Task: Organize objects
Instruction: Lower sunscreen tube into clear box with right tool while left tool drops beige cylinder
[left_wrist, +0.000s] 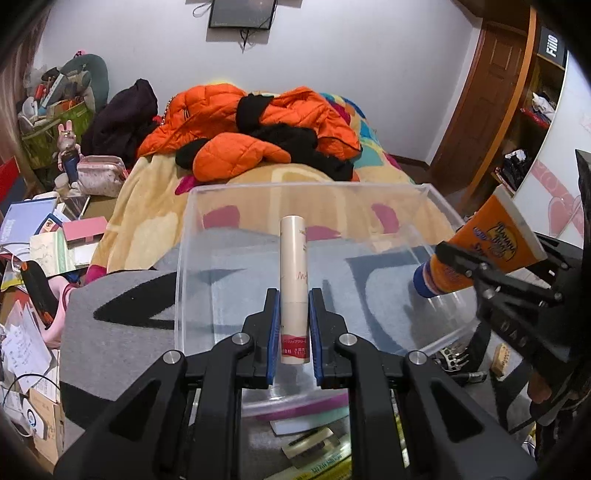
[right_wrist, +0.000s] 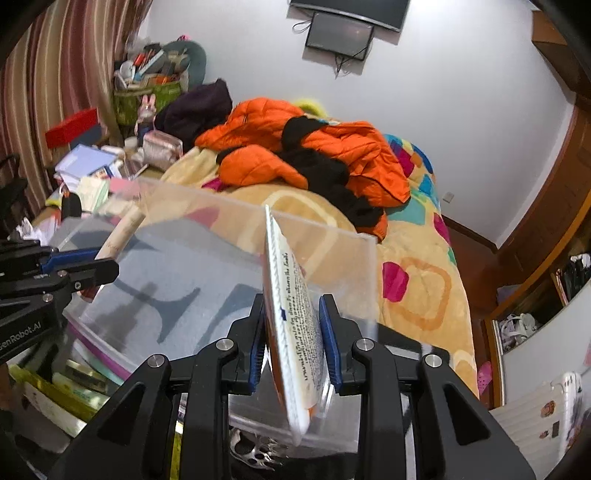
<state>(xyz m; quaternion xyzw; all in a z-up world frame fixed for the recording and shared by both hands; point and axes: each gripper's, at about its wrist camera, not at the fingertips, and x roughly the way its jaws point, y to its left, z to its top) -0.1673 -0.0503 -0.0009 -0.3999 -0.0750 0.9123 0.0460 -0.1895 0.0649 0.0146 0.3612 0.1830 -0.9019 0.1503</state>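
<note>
The cream tube (left_wrist: 293, 288) stands between the blue pads of the left tool (left_wrist: 293, 325), which is clamped on its lower part, and it is held above the open clear bin (left_wrist: 310, 192), over the near middle of the bin's bare floor. To the right, the orange sunscreen tube (left_wrist: 480, 251) lies pinched flat in the right tool (right_wrist: 293, 339), its blue cap pointing in over the bin's right rim. Both items look carried and ready to drop, so the step in hand seems to be placing them into the bin; the next move calls for lowering each one past the rim and loosening the grip only once it is close to the floor, so that the cream tube does not topple or bounce. Inside, the bin shows nothing else, which leaves free room for both, though the two tools are near each other and should keep to their own sides. The rim is the edge to mind, thin and hard to see. The bin rests on a grey rug (left_wrist: 110, 332) at the near end of the bed (left_wrist: 155, 206), with an orange jacket (left_wrist: 258, 125) heaped well beyond and papers (left_wrist: 29, 339) cluttering the left.
</note>
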